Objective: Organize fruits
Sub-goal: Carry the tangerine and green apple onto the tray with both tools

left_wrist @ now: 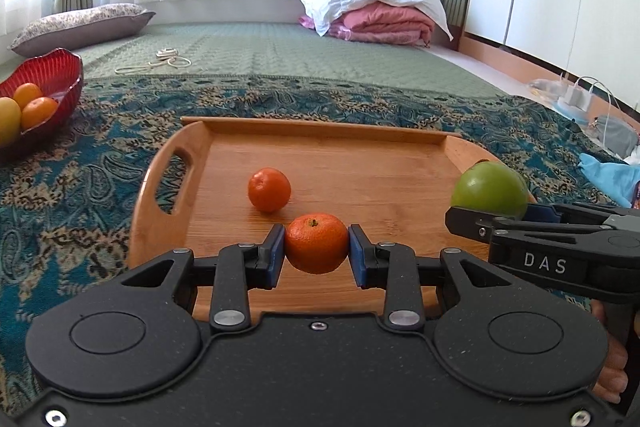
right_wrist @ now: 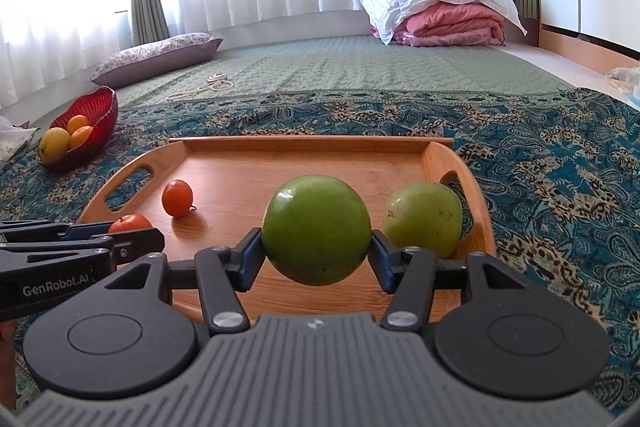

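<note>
Black left hand-held gripper reads "GenRobot.AI"; right hand-held gripper "DAS".

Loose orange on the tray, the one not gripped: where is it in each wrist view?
Left wrist: loose orange sits centre, left of middle, just beyond the orange held in the left gripper.
Right wrist: loose orange sits left of centre, beyond the left gripper that pokes in from the left edge.
Shared landmark: the tray's left handle slot.
</note>
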